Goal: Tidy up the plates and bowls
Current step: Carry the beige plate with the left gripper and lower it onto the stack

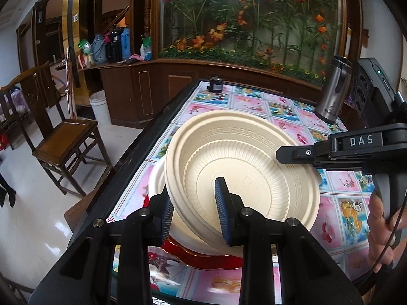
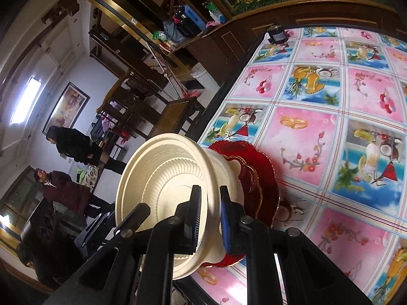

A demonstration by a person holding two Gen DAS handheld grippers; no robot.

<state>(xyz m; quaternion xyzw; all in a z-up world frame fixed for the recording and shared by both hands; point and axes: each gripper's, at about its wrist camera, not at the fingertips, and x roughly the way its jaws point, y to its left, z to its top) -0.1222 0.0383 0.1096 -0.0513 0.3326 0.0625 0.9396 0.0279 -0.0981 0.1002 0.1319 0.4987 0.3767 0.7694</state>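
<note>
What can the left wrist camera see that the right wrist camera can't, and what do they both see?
Only the left wrist view shows the steel travel mug on the table, the hand holding the right gripper, and the flower display. Only the right wrist view shows people standing in the room and a framed picture. Both show the cream bowl gripped at its rim, the red plate beneath, and the patterned tablecloth.

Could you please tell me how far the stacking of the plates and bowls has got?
Done: a cream bowl already sits on the red glass plate. In hand: the left tool and right tool each grip the rim of a cream ribbed plastic bowl, tilted above that stack. Left: nest it and let go.
</note>
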